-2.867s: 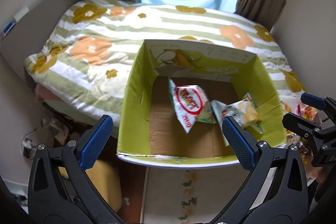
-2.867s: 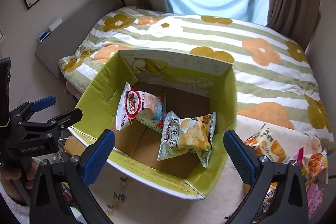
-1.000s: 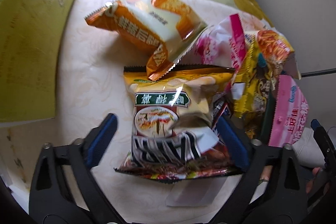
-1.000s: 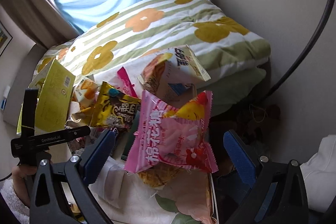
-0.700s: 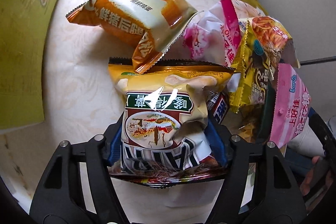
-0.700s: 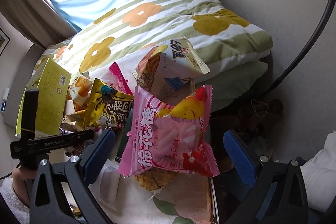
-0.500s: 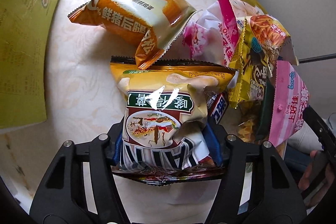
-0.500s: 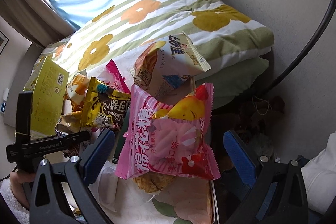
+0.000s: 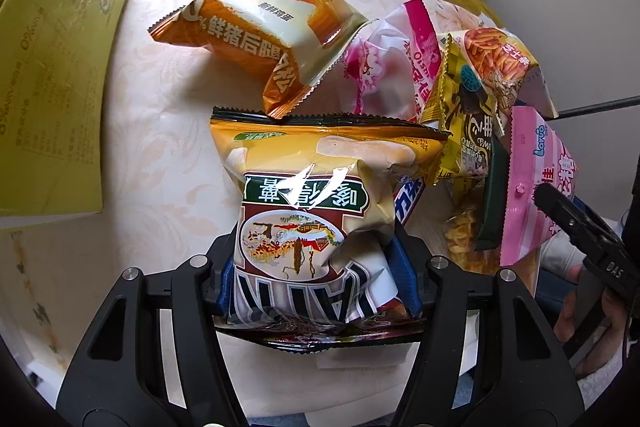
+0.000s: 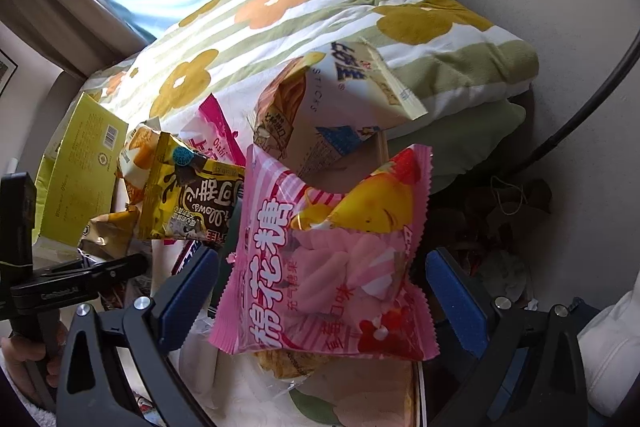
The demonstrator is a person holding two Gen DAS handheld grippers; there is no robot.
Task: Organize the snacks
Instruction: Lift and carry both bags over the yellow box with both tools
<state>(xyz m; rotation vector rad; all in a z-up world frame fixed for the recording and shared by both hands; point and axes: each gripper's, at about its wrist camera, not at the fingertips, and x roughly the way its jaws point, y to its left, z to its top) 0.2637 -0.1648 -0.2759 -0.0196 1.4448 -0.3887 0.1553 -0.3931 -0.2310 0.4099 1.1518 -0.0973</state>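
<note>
I am pinching the yellow chip bag (image 9: pixel 320 195) in my left gripper (image 9: pixel 318 277), its jaws having just closed onto the bag's near end. My right gripper (image 10: pixel 320 291) is gaping around the pink marshmallow bag (image 10: pixel 332 259), pads not touching. The green box (image 9: pixel 52 99) is sitting at ten o'clock.

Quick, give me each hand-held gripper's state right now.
Left hand-held gripper: shut on the yellow chip bag.
Right hand-held gripper: open, pads either side of the pink marshmallow bag.

surface: cream patterned tabletop (image 9: pixel 160 131) | on it: snack bags (image 9: pixel 260 23), yellow-green box (image 9: pixel 52 99)
</note>
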